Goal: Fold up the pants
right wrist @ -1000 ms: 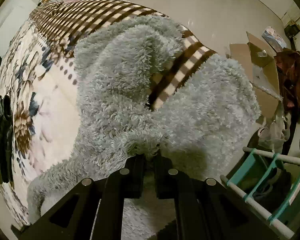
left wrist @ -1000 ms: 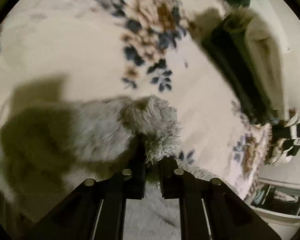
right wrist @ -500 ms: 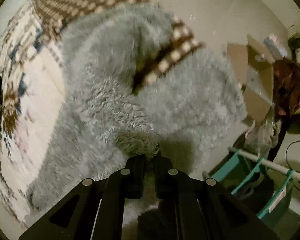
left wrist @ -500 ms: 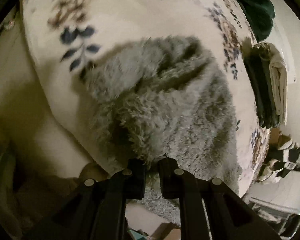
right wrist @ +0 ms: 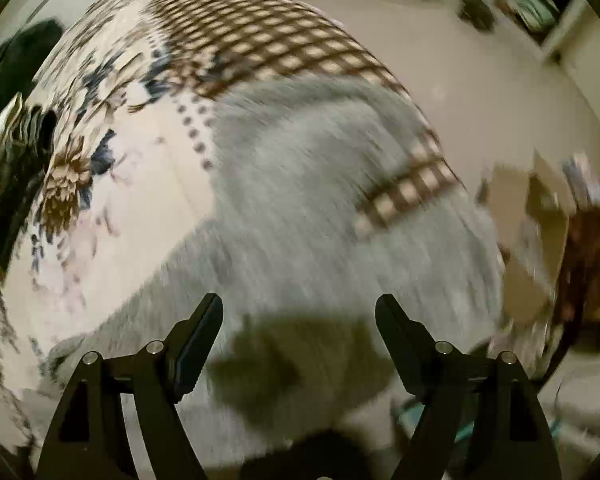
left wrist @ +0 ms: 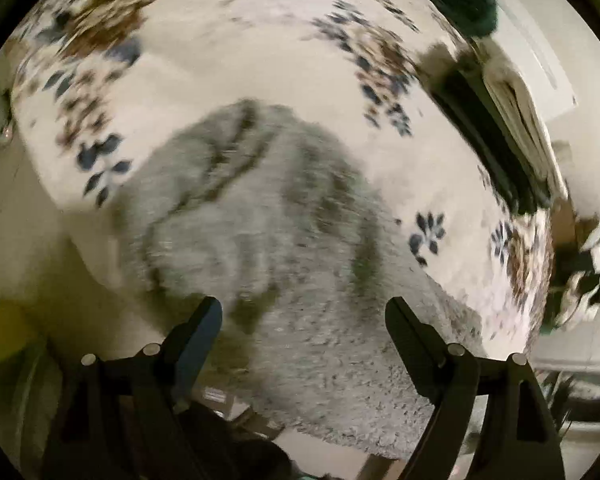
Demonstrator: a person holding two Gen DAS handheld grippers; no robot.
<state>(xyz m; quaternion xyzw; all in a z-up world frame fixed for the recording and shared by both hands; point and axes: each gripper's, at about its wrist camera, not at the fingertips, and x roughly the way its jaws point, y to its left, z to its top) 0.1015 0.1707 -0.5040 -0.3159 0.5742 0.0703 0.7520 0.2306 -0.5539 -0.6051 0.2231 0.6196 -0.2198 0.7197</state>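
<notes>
A bed (left wrist: 228, 64) fills most of both views, covered by a cream bedspread printed with brown and navy flowers; in the right wrist view the same cover (right wrist: 112, 208) gives way to a band of brown-and-tan checks (right wrist: 276, 44) toward the far edge. Beyond that edge lies a pale, glossy floor (right wrist: 472, 80), open and bare near the bed.

The pants (left wrist: 284, 248) lie on the bed's near corner, a grey, shaggy fleece heaped in soft rounded folds with darker creases between them. In the right wrist view the pants (right wrist: 308, 208) reach to the bed's edge, and a strip of the checked border shows through a gap between two fleece lobes (both views are smeared by motion blur, so fine pile detail is lost).

Along the bed's far side in the left wrist view stands a stack of dark and pale folded clothes (left wrist: 504, 120), well apart from the pants. Flattened cardboard (right wrist: 540, 216) lies on the floor to the right.

The left gripper (left wrist: 303, 312) has its black fingers spread wide above the fleece, holding nothing. The right gripper (right wrist: 299, 310) is likewise spread wide and empty, casting a dark shadow on the fleece below it.

No legible writing or labels appear.
</notes>
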